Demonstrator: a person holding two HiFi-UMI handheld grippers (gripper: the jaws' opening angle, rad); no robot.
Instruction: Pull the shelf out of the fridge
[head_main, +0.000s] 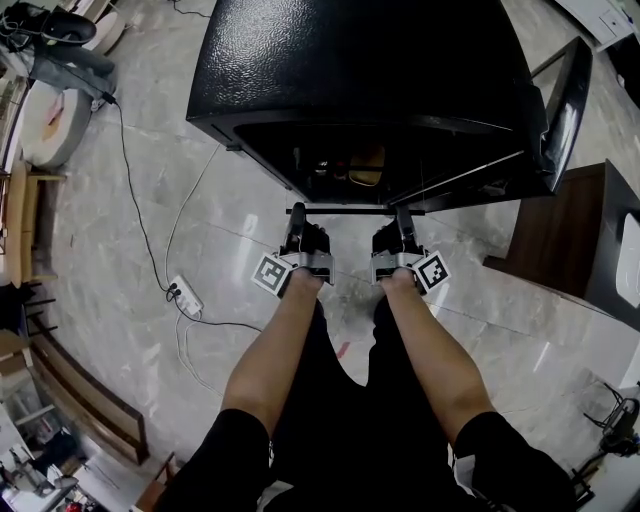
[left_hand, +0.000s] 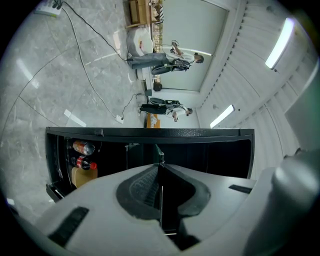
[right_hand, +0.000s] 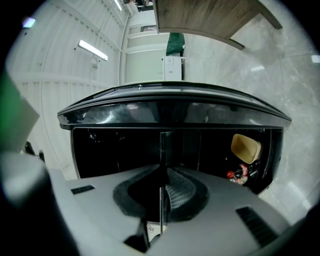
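The black mini fridge (head_main: 360, 80) stands on the floor ahead of me with its door (head_main: 565, 110) swung open to the right. The shelf (head_main: 350, 211) shows as a thin dark bar sticking out of the fridge's opening. My left gripper (head_main: 297, 222) is shut on its left end and my right gripper (head_main: 403, 222) on its right end. In the left gripper view the shelf (left_hand: 161, 200) runs edge-on between the pads of the left gripper (left_hand: 160, 167). The right gripper view shows the same thin plate (right_hand: 162, 150) clamped in the right gripper (right_hand: 162, 175).
Inside the fridge are a tan bowl (right_hand: 245, 148) and two red-capped bottles (left_hand: 82, 148). A power strip (head_main: 185, 295) with cables lies on the marble floor to the left. A dark wooden cabinet (head_main: 590, 240) stands at the right, near the open door.
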